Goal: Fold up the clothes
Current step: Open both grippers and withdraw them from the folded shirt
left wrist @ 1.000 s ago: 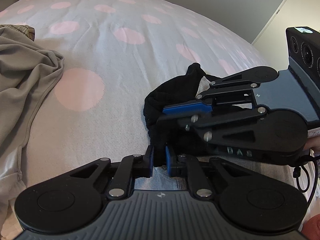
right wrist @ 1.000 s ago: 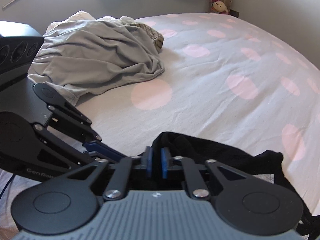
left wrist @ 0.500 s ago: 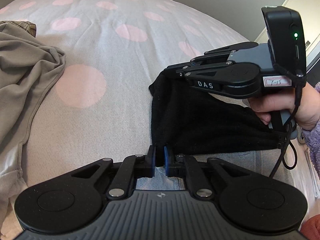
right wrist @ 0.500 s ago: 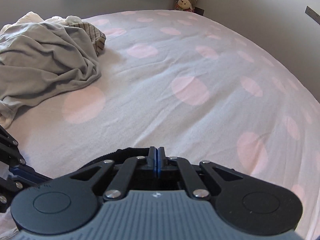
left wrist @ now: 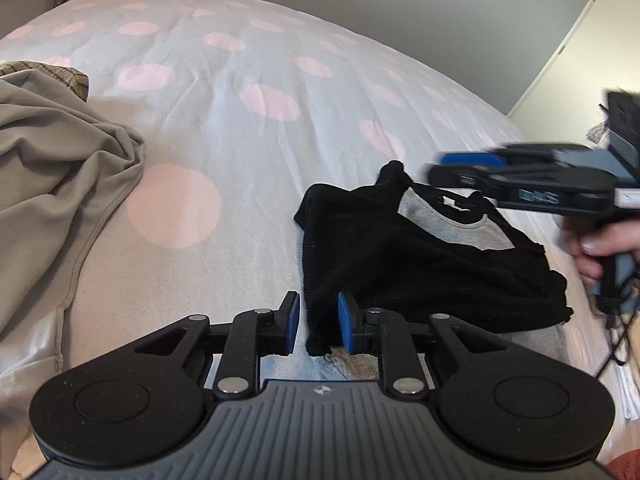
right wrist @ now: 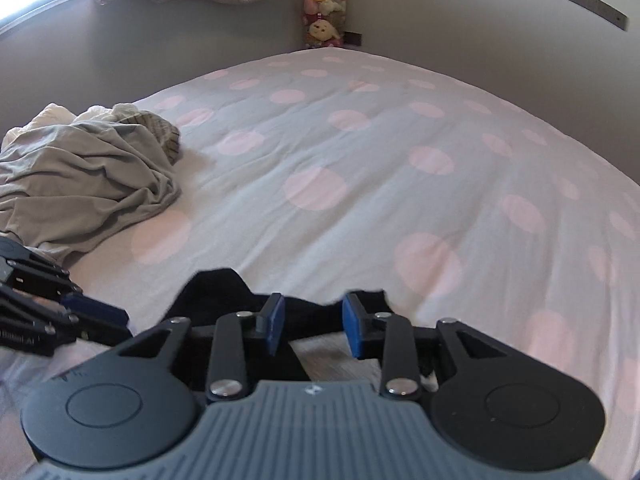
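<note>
A black garment (left wrist: 420, 272) lies folded on the bed, over a grey piece (left wrist: 444, 224) with a neck label. Its near corner hangs between the blue pads of my left gripper (left wrist: 318, 322), whose jaws are opening; a gap shows beside the left pad. My right gripper (left wrist: 440, 162), blurred and held by a hand (left wrist: 596, 248), hovers above the garment's far right side. In the right wrist view my right gripper (right wrist: 314, 326) is opening with nothing pressed between its pads, and the black garment (right wrist: 216, 292) lies beneath it. The left gripper (right wrist: 116, 316) reaches in from the left.
A crumpled beige-grey clothing pile (left wrist: 60, 160) (right wrist: 80, 176) lies on the left of the pink-dotted bed cover (left wrist: 260, 100) (right wrist: 360, 184). Plush toys (right wrist: 322, 4) stand in the far corner. A door (left wrist: 580, 60) is at the right. Bluish denim (left wrist: 280, 364) shows under the left gripper.
Both grippers were shut on the black garment. The right one has let go and drawn away to the right. The left jaws have parted and the garment now lies flat.
</note>
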Tool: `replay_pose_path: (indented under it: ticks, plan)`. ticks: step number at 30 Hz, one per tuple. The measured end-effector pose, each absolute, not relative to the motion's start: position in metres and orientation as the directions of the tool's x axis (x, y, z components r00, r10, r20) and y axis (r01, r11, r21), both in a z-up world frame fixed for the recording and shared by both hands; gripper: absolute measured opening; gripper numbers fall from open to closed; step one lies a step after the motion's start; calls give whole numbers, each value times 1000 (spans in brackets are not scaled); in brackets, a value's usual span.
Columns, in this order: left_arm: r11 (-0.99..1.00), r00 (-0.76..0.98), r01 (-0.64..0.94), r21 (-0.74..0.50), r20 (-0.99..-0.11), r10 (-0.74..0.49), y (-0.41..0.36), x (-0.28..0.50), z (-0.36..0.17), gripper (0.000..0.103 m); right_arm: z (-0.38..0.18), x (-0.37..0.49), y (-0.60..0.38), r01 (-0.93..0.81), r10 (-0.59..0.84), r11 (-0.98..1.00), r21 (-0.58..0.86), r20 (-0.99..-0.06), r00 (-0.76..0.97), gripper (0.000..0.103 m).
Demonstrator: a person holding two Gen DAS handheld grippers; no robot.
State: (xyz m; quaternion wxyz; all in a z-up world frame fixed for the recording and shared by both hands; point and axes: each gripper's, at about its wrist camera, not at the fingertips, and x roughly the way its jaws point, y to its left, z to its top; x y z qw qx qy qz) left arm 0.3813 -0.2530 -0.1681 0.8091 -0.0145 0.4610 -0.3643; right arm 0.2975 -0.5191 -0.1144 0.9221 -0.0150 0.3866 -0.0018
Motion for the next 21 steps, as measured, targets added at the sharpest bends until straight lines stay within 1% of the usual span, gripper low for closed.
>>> replay_pose_path:
  ticks: [5, 9, 12, 16, 19, 21]
  plan:
    - [753, 332, 568, -332, -744, -580, -256, 379, -169, 19, -111, 225, -585, 201, -169, 978, -46, -742, 649, 35]
    - [769, 350, 557, -315, -750, -561, -257, 378, -169, 19, -119, 168, -631, 360, -251, 933, -28, -766, 591, 34]
    - [780, 363, 547, -302, -754, -547, -258, 377, -170, 19, -130, 139, -648, 412, -266, 911, -10, -779, 568, 33]
    - [791, 375, 539, -288, -759, -532, -259, 377, -172, 19, -145, 124, -661, 449, -279, 894, -2, -786, 552, 33]
    - [796, 381, 537, -279, -762, -524, -260, 377, -173, 19, -156, 124, -669, 465, -231, 883, 64, -803, 550, 32]
    - [795, 381, 540, -275, -763, -523, -261, 377, -175, 19, -161, 124, -669, 458, -190, 882, 105, -812, 552, 9]
